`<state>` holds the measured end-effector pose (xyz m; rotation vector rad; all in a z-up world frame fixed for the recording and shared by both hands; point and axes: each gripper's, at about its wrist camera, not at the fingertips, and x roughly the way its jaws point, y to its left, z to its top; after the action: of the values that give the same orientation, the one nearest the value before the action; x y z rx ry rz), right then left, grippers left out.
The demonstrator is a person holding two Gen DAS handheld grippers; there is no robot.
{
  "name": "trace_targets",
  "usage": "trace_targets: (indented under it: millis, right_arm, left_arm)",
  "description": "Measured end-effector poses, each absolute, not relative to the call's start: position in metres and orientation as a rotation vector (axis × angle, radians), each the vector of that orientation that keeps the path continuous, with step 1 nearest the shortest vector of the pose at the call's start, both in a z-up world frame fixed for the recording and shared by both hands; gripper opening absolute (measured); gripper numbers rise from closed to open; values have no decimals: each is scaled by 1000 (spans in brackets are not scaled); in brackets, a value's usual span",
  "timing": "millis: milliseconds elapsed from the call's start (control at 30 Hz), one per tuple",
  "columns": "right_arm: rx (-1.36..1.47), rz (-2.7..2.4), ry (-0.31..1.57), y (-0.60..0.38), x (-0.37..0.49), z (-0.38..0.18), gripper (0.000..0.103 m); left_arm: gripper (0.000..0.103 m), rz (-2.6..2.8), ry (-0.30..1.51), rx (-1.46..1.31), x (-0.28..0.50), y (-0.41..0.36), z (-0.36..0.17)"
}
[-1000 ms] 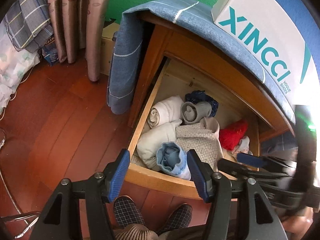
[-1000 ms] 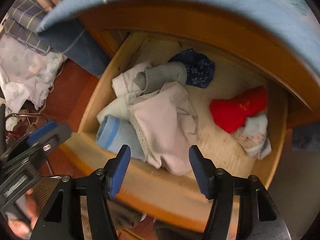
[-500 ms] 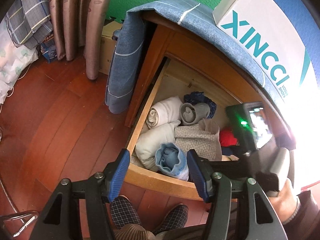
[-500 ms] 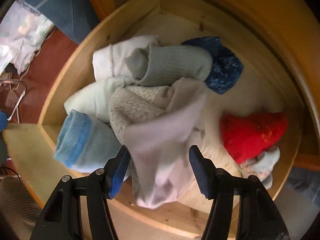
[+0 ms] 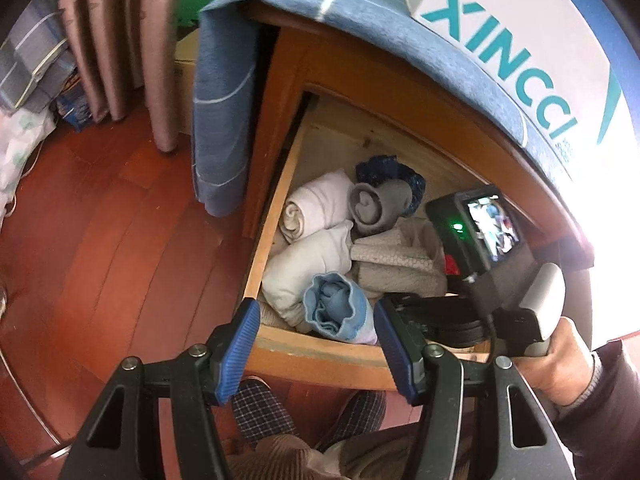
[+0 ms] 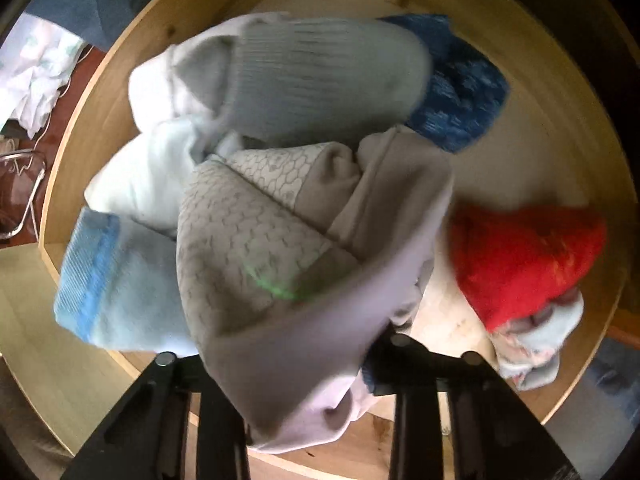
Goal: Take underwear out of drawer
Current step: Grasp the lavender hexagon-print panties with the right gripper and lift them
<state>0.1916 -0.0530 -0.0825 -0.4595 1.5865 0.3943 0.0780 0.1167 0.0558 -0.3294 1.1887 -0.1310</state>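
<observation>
- Down into the open drawer [image 5: 304,350] is where the right hand-held gripper [image 6: 288,364] has been going, and now it is sitting right on the pile of clothes.
- Its jaws have just been closing, and the grey underwear [image 6: 280,264] is bunching up between them. The blue pads are hiding under the cloth, so it is looking like a pinch on the underwear.
- The underwear is still lying inside the drawer, near the front wall. A light blue sock roll [image 6: 120,284] is touching it on one side, and a red sock [image 6: 520,260] is lying apart from it on the other side.
- A grey sock [image 6: 320,80] and a white roll [image 5: 316,204] are sitting behind the underwear, toward the back of the drawer.
- The left hand-held gripper [image 5: 314,350] is hanging just over the front of the drawer with its jaws spread and nothing in them.
- One thing that could be going wrong: only a thin fold is getting caught, so the underwear may be slipping out when it is lifted.
- Another: the light blue sock roll is leaning on the underwear, so it may be getting dragged up too and falling on the floor [image 5: 100,240].
- Also, the cloth may be catching on the front wall of the drawer if the pull is going sideways.
</observation>
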Motion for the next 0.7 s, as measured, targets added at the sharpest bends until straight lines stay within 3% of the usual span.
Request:
trace_targets:
  millis: [367, 700]
  right_arm:
    - [-322, 291, 1560, -124, 174, -58, 17]
    - [5, 256, 1476, -187, 153, -15, 15]
  left_arm:
    - [61, -265, 1322, -207, 102, 77, 49]
    - [61, -255, 1494, -175, 127, 55, 13]
